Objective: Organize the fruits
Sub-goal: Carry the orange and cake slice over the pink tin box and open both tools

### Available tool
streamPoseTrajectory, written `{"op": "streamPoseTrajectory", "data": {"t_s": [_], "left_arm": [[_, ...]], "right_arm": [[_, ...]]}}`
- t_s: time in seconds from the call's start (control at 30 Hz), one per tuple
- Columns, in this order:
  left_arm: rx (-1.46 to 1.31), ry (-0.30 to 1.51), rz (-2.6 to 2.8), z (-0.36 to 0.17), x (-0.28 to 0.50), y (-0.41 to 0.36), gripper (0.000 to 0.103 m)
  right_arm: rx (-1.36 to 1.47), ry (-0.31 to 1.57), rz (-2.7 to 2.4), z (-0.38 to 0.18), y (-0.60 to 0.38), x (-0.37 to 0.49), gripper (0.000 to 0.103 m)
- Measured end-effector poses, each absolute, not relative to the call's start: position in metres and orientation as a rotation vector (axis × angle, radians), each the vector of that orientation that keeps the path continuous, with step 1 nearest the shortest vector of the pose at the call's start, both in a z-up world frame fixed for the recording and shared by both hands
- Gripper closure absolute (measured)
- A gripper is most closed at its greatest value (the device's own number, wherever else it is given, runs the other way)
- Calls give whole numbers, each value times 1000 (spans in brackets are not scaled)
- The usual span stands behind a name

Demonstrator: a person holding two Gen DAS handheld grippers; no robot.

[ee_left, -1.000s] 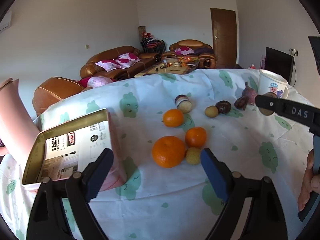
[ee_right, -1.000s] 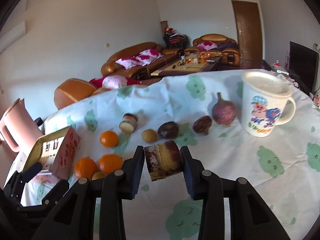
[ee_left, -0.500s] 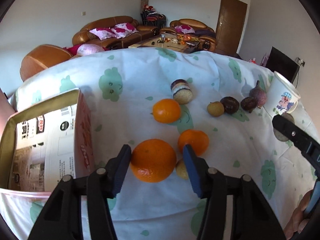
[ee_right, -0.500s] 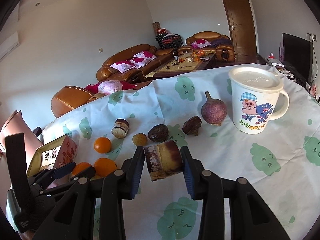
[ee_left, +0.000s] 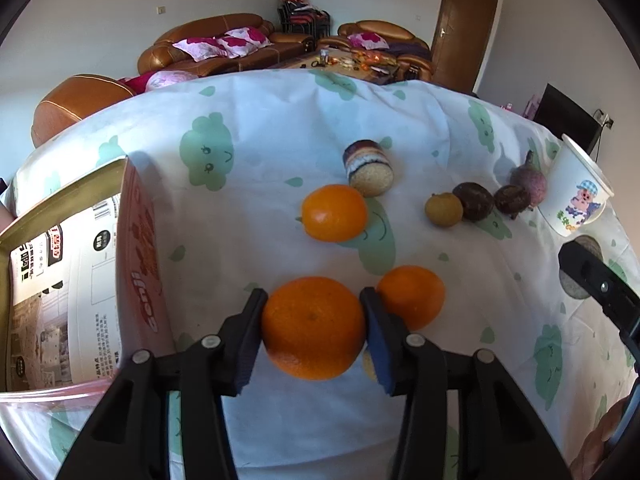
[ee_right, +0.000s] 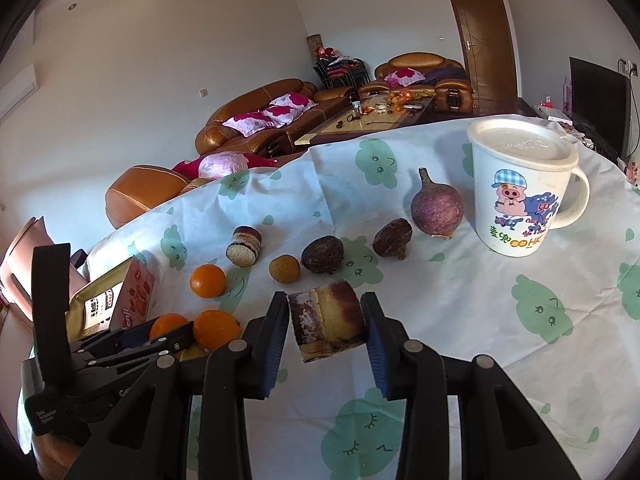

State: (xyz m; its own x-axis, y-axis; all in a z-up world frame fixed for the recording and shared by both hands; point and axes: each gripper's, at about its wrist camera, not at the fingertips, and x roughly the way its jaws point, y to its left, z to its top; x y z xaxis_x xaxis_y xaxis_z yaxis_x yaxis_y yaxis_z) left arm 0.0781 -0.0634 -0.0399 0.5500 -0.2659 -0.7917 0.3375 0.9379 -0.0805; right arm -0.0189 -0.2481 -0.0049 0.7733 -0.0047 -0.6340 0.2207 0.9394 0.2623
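Observation:
A large orange [ee_left: 314,328] rests on the cloud-print tablecloth [ee_left: 280,128]. My left gripper [ee_left: 313,294] is closing its jaws on it, with both blue pads against its sides. Two smaller oranges [ee_left: 334,212] [ee_left: 412,296] lie just beyond, and a small yellow fruit [ee_left: 368,364] peeks out behind the right finger. My right gripper [ee_right: 325,300] is shut on a short cut chunk [ee_right: 326,326] with purple skin and yellow flesh, held above the cloth. A matching chunk [ee_right: 243,246] lies on the table. The right wrist view shows the left gripper [ee_right: 160,330] low at the left.
An open printed box [ee_left: 138,248] stands close to the left of the large orange. Farther right lie a round yellow-brown fruit [ee_left: 443,210], two dark fruits [ee_left: 472,201], a purple bulb-shaped one [ee_right: 437,210] and a lidded cartoon mug [ee_right: 520,192]. A pink jug [ee_right: 24,248] stands at the far left.
My left gripper came forward and down over the large orange and its jaws narrowed from wide apart to touching it. The right gripper kept still with its chunk.

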Motion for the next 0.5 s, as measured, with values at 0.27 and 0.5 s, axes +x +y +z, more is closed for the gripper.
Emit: {"op": "streamPoseTrajectory", "data": {"t_s": [0.27, 0.5], "left_arm": [[58, 773, -416, -16, 47, -54, 56], [120, 553, -363, 24, 17, -25, 56]], "right_arm": [[316, 637, -131, -1, -247, -21, 64], [220, 548, -110, 7, -225, -29, 64]]}}
